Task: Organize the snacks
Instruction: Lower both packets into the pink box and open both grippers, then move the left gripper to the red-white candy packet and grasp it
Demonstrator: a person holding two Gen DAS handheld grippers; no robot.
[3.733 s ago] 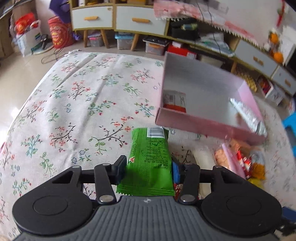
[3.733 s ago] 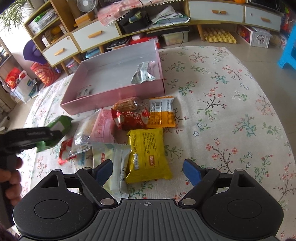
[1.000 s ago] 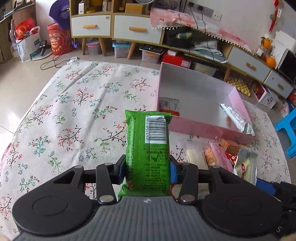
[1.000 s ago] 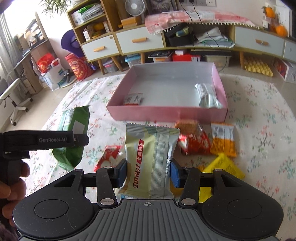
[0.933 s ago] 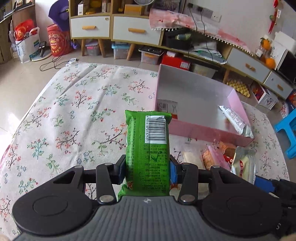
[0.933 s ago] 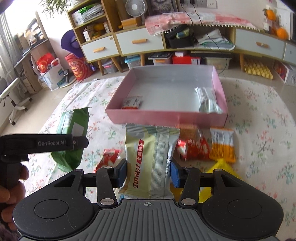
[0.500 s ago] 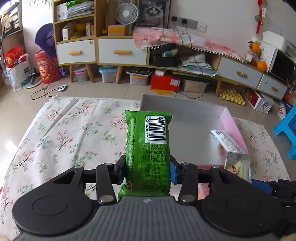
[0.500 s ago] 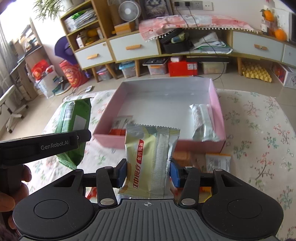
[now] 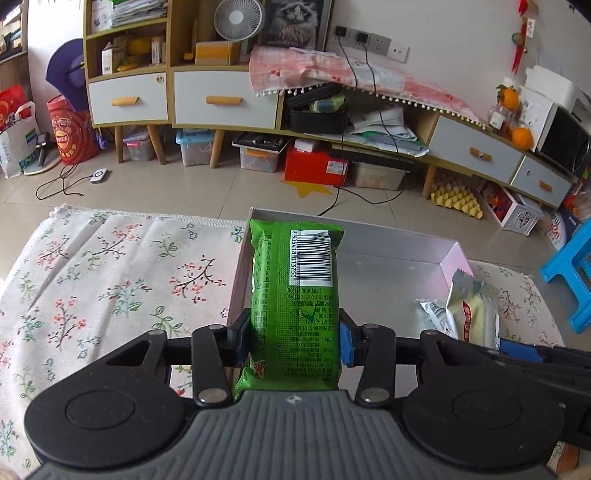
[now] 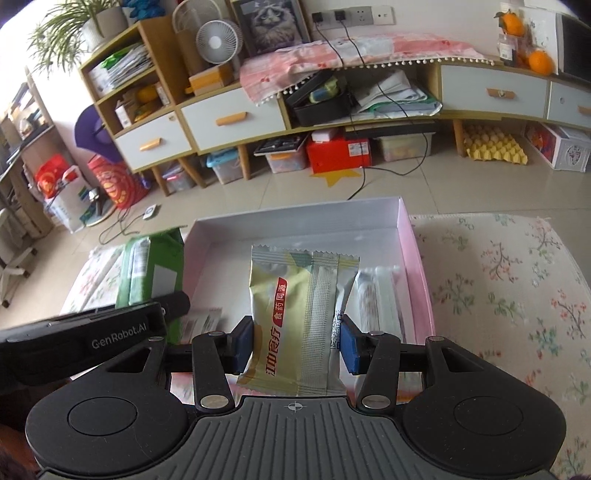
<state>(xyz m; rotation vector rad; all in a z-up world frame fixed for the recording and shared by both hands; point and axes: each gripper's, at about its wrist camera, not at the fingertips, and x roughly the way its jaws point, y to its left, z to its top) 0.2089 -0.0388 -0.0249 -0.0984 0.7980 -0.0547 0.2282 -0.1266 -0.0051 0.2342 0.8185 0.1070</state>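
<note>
Currently carried side by side above the shallow pink-walled cardboard box (image 10: 415, 254) for release inside: glossy green foil snack packet (image 9: 293, 306) clamped upright in left gripper (image 9: 293, 341), pale yellow-green foil snack pouch (image 10: 301, 321) pinched likewise in right gripper (image 10: 297, 349).

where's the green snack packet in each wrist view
Left wrist: the green snack packet stands upright at centre, clamped in the left gripper, barcode near its top, in front of the pink box.
Right wrist: the same packet is at the left edge, seen side on, above the left gripper's black body, beside the box's left wall.
Shared landmark: the pink box; the white fan on the shelf also shows in both.
</note>
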